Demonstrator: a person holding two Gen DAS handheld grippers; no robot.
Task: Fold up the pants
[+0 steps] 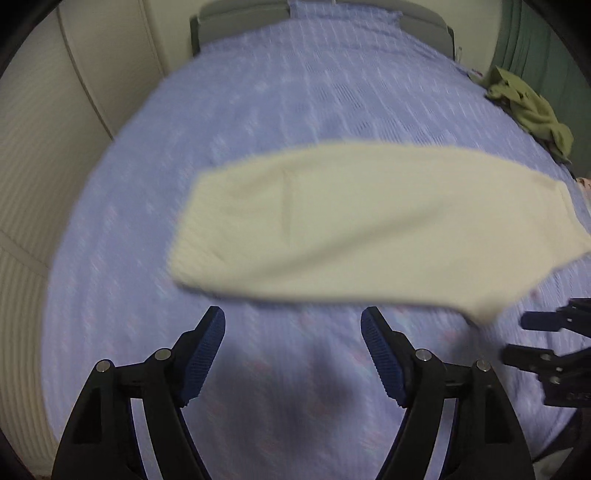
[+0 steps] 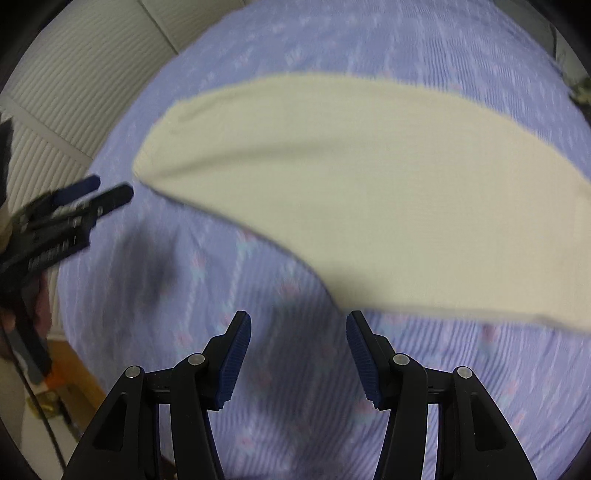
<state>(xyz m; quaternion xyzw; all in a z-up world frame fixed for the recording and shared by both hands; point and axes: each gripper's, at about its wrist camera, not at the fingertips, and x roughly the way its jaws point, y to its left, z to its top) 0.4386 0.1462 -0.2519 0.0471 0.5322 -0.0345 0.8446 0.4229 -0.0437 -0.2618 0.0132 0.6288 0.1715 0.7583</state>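
Cream pants (image 1: 354, 221) lie flat in a long folded strip across the blue patterned bedspread (image 1: 280, 110). They also show in the right wrist view (image 2: 369, 184). My left gripper (image 1: 293, 325) is open and empty, above the bed just short of the strip's near edge. My right gripper (image 2: 298, 328) is open and empty, also just short of the near edge. The right gripper shows at the right edge of the left wrist view (image 1: 517, 338), close to the strip's right end. The left gripper shows at the left of the right wrist view (image 2: 114, 188), near the strip's left end.
A crumpled green garment (image 1: 532, 107) lies at the far right edge of the bed. A grey headboard (image 1: 424, 18) stands at the far end. White ribbed wardrobe doors (image 1: 40, 155) line the left side. The bedspread (image 2: 280, 369) fills the foreground.
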